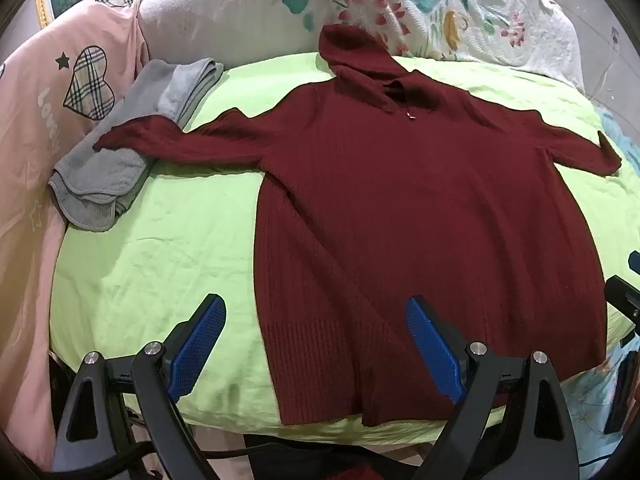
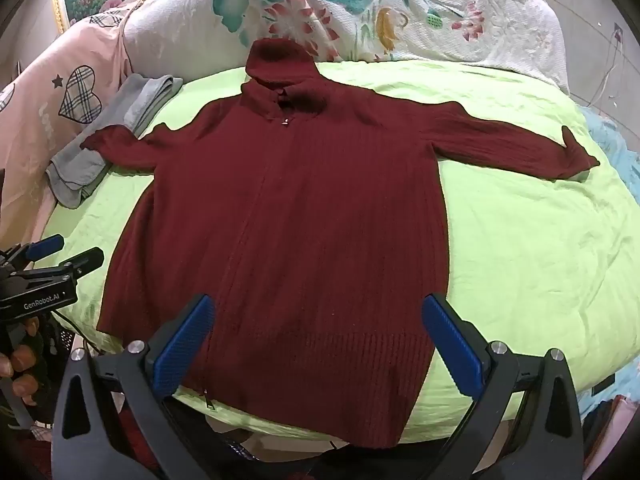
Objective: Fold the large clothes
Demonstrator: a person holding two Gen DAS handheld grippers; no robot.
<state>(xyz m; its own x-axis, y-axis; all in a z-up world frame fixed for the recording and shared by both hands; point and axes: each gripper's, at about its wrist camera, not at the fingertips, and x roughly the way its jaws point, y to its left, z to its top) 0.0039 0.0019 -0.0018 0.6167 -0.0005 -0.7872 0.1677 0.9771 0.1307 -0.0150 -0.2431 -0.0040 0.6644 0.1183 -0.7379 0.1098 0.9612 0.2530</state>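
Observation:
A dark red knitted hooded cardigan [image 1: 400,208] lies flat and face up on a lime green sheet [image 1: 152,264], hood towards the pillows, both sleeves spread out sideways. In the right wrist view the same cardigan [image 2: 288,220] shows its front zip and ribbed hem. My left gripper [image 1: 314,340] hovers open above the hem's left corner, nothing between its blue pads. My right gripper [image 2: 320,340] stands open above the middle of the hem, holding nothing. The left gripper [image 2: 48,252] appears at the left edge of the right wrist view, held by a hand [image 2: 20,364].
A folded grey garment [image 1: 132,152] lies at the left under the cardigan's left cuff. A pink cover with a checked heart [image 1: 88,84] lies along the left side. A floral pillow [image 2: 360,12] lies at the back. The green sheet [image 2: 540,260] extends to the right of the cardigan.

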